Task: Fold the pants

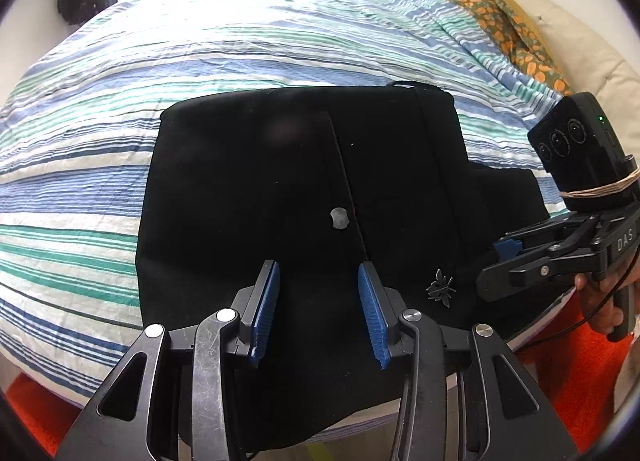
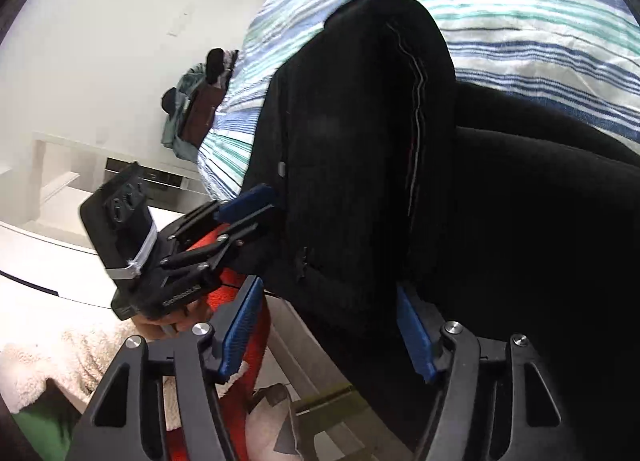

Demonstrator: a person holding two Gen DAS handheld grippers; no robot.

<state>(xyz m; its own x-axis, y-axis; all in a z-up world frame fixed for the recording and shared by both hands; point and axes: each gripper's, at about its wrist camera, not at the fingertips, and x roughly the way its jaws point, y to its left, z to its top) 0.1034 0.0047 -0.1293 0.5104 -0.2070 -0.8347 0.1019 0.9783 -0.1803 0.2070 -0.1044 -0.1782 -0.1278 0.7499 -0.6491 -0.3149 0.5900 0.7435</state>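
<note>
Black pants lie on the striped bed near its front edge, with a grey button and a small metal charm. They also fill the right wrist view. My left gripper is open, its blue pads just above the pants' near edge, holding nothing. It also shows in the right wrist view. My right gripper is open at the pants' right edge, with cloth between its spread pads. In the left wrist view it comes in from the right.
The striped blue, green and white duvet covers the bed. A floral orange blanket and cream pillow lie at the far right. An orange-red rug lies below the bed edge. White furniture stands left.
</note>
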